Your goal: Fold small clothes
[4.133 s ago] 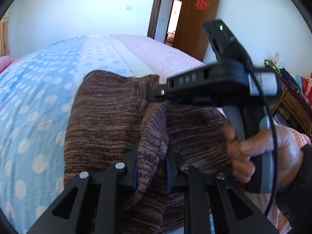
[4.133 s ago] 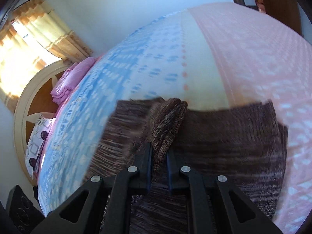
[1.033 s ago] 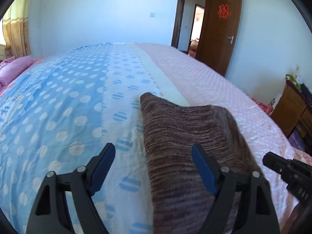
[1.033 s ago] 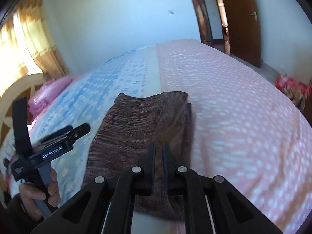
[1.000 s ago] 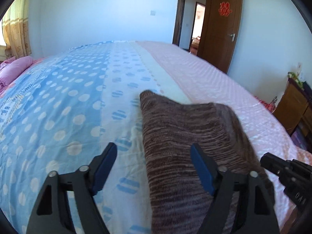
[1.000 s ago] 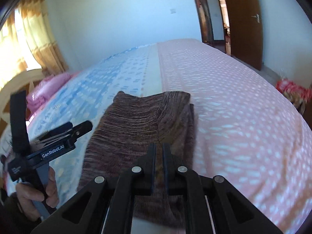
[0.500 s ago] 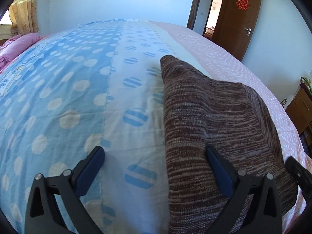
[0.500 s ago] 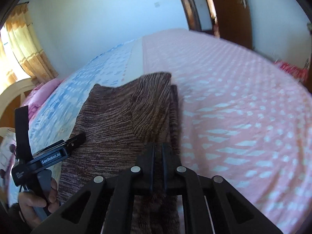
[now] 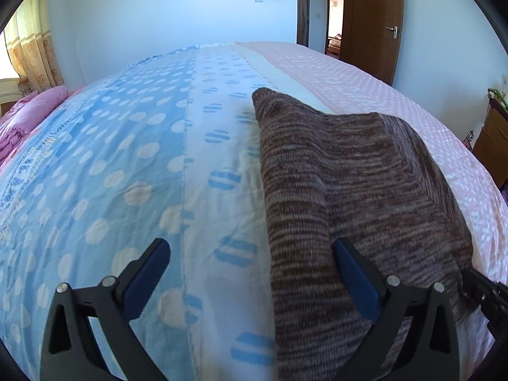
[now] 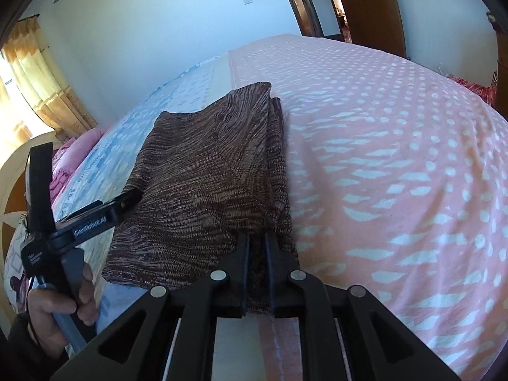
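Observation:
A brown striped knit garment [image 9: 349, 174] lies folded flat on the bed, across the seam between the blue and pink halves. My left gripper [image 9: 249, 247] is open wide over its near left edge: the right finger rests on the knit, the left finger hangs over the dotted sheet. My right gripper [image 10: 255, 241] sits at the near right edge of the garment [image 10: 206, 174]. Its jaws are almost together and starting to open, with a fold of knit between them. In the right wrist view the left gripper [image 10: 127, 200] is held by a hand [image 10: 57, 304] at the garment's left side.
The bed cover [image 9: 127, 158] is blue with white dots on the left and pink [image 10: 397, 158] on the right. Pink bedding [image 9: 28, 120] lies far left near the curtain. A brown door [image 9: 371, 22] stands open behind; a wooden cabinet [image 9: 492, 146] flanks the bed's right.
The left gripper's jaws spread wider and it sank toward the garment's near left edge. The right gripper came down and closer to the bed, still pinching the garment's right edge.

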Motion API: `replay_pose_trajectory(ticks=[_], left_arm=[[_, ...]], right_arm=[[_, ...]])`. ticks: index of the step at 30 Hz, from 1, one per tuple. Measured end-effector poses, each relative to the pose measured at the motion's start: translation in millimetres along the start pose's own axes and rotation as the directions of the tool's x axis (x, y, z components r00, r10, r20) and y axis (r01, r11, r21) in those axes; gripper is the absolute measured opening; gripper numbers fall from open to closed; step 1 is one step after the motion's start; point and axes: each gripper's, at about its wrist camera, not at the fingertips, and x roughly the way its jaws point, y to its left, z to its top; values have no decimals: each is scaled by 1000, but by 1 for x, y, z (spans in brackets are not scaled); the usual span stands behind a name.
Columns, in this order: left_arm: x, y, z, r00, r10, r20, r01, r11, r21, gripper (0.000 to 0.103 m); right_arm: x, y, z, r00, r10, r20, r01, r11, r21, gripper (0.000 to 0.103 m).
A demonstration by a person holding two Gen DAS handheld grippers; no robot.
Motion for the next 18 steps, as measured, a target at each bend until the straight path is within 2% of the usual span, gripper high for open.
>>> replay_pose_trajectory(ticks=[5,8,11,13,15,18], left_arm=[[-3,-3,-6,999,20,-27,-20,1000,22,103],[-7,-4,-11,999,25,-40,-23,999,47,103],[-15,1,-12,997,-47,-58,49,998,38,102],[-21,10,-9,990,-129,-61,129,992,6,97],[-25,13,-3,985,-165,-40,165,986,-12,97],[-26,17,19,980,-198,24,199,979,-34,97]], right_arm=[[5,4,-2,1000,-7,9,7,1000,-10,11],[2,3,-3,1000,9,4,-9,1000,3,15],[-12,2,-6,1000,11,2,-11,1000,14,21],[-24,-1,-6,999,-5,37,4,1000,27,36],[-37,-5,-2,996,-17,85,13,999,45,51],[-51,-7,9,991,-2,133,-5,998,56,53]])
